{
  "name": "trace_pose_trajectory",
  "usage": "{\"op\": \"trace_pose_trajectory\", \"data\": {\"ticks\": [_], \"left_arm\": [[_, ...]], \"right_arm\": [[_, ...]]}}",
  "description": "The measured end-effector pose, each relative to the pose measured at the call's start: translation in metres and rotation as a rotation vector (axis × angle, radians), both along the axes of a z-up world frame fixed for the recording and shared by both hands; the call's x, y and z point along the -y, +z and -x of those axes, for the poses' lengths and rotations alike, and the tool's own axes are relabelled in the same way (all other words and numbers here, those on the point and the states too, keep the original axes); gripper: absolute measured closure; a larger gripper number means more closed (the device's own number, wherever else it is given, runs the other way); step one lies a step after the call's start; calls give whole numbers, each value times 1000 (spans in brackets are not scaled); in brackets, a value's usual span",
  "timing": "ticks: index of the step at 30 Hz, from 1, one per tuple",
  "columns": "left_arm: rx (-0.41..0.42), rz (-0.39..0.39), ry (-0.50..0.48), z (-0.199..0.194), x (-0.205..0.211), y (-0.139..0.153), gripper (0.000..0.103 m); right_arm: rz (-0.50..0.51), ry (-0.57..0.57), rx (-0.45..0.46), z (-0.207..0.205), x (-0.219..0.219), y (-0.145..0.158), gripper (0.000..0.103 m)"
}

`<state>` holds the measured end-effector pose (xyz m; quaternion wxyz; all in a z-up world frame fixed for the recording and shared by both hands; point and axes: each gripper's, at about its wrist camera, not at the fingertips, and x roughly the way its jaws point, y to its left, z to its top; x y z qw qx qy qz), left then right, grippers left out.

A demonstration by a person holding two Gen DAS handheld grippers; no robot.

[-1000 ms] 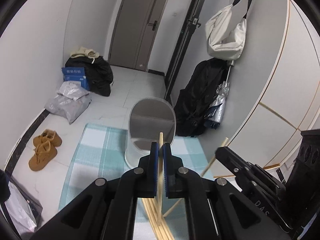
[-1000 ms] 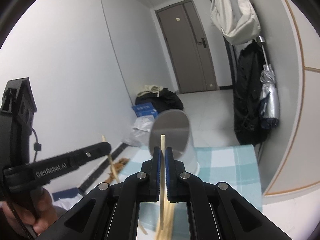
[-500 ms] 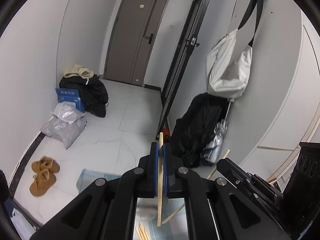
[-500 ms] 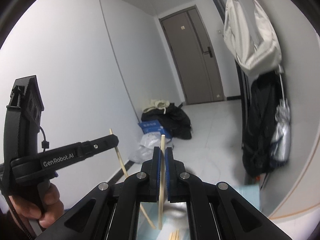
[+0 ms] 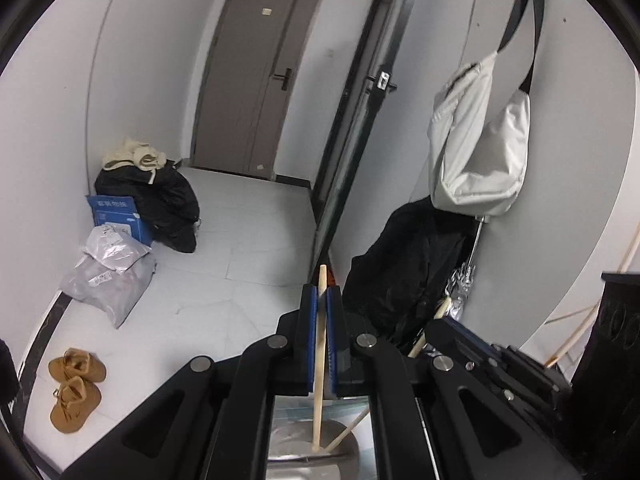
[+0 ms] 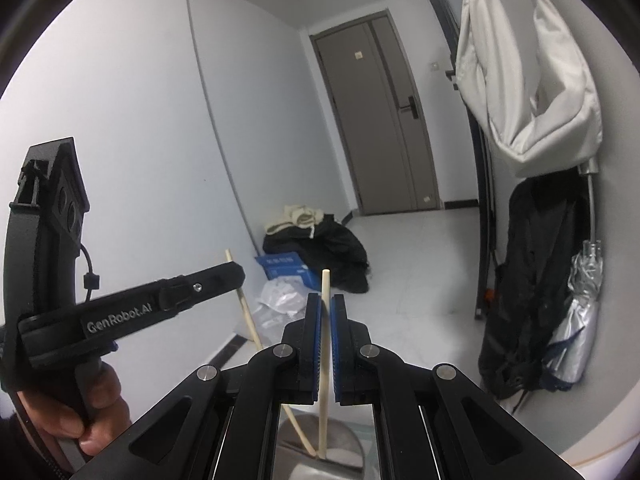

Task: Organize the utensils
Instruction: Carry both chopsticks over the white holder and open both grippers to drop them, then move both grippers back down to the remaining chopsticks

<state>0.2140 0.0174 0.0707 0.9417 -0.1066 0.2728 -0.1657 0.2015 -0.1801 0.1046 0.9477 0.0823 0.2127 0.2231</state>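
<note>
Landmark: the metal cup (image 5: pixel 308 462) low in both wrist views, only its rim and inside showing between the gripper arms.

Left side first. Left gripper (image 5: pixel 319 300) had its blue pads together, clamped on one wooden chopstick (image 5: pixel 319 364). The stick ran near upright, top end poking above the pads, bottom end hanging over the cup mouth. Whether it touched the cup, could not tell. In the right wrist view the same gripper (image 6: pixel 236 270) came in from the left, held by a hand (image 6: pixel 70 416), its stick slanting down toward the cup.

Right side. Right gripper (image 6: pixel 326 308) was likewise closed tight on a second chopstick (image 6: pixel 324 360), near upright, lower tip over the cup (image 6: pixel 320 446) just beside the left one's tip. In the left wrist view this stick (image 5: pixel 430 326) slanted in from the right of the cup.

Step, judged: both sticks picked up and carried, now lined up above the cup for drop-in. Task partly done; no stick visibly resting in the cup on its own.

Next move probably calls for lowering each tip inside the rim, keeping the sticks from crossing, then letting the pads part so they slide in. Risk: a tip catching the rim, or the cup tipping.
</note>
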Motion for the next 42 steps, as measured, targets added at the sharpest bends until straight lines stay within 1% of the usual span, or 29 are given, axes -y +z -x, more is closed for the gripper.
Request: {"op": "trace_pose_trajectory", "data": {"ticks": [2,5,8,12,14,19,20,22,23,24,25,26,27,29,31,36,37,38,39,40,41,42], "left_arm": [[-1,-6,0,-3,-1,-8,102],[-9,15,-14,-11,-3,-14,102],[10,20,-28,-10,-5,-20,102],[46,-30,-47,-9,2,-26,102],[52,-34,-64,-6,4,-29,102],[-4,-8,-82,-3,-1,-37,102],[-25,-2,-80,-3,-3,-39,101],[-59,-2,-69,-3,-5,-40,95],[-78,-6,-58,-2,-6,-40,87],[-87,-7,-49,1,-8,-40,76],[-90,-7,-38,4,-9,-39,70],[-89,-7,-26,8,-9,-38,58],[-81,-10,-4,15,-11,-35,49],[-70,-28,38,26,-12,-33,41],[-91,-78,109,37,-9,-33,39],[-113,-98,160,68,-4,-35,38],[-116,-98,167,73,-3,-34,38],[-117,-95,168,80,-2,-33,38],[-116,-95,168,85,-2,-32,38],[-115,-99,172,90,0,-32,38],[-112,-103,176,94,0,-31,36],[-108,-102,178,101,1,-31,31]], "right_arm": [[13,-4,10,-6,-1,-6,99],[25,-3,9,-15,-3,-17,99],[40,8,-1,-20,-7,-29,99],[82,32,10,-18,-16,-39,99],[95,52,1,-16,-18,-47,99],[89,85,-60,-14,-17,-64,99],[90,88,-68,-14,-16,-66,96],[77,104,-89,-11,-14,-69,96],[68,111,-101,-11,-13,-71,96],[64,114,-111,-10,-11,-72,96],[64,112,-126,-8,-10,-74,96],[63,106,-139,-5,-8,-74,96],[62,99,-145,-3,-6,-75,96],[55,80,-160,6,-2,-74,95],[39,60,-169,18,6,-72,94],[26,39,-180,45,13,-70,91],[27,31,-176,53,14,-70,88],[24,23,-169,62,16,-70,82],[22,17,-166,70,17,-70,79],[22,7,-158,80,19,-69,74],[20,1,-153,86,20,-69,69],[17,-7,-147,95,21,-68,67]]}}
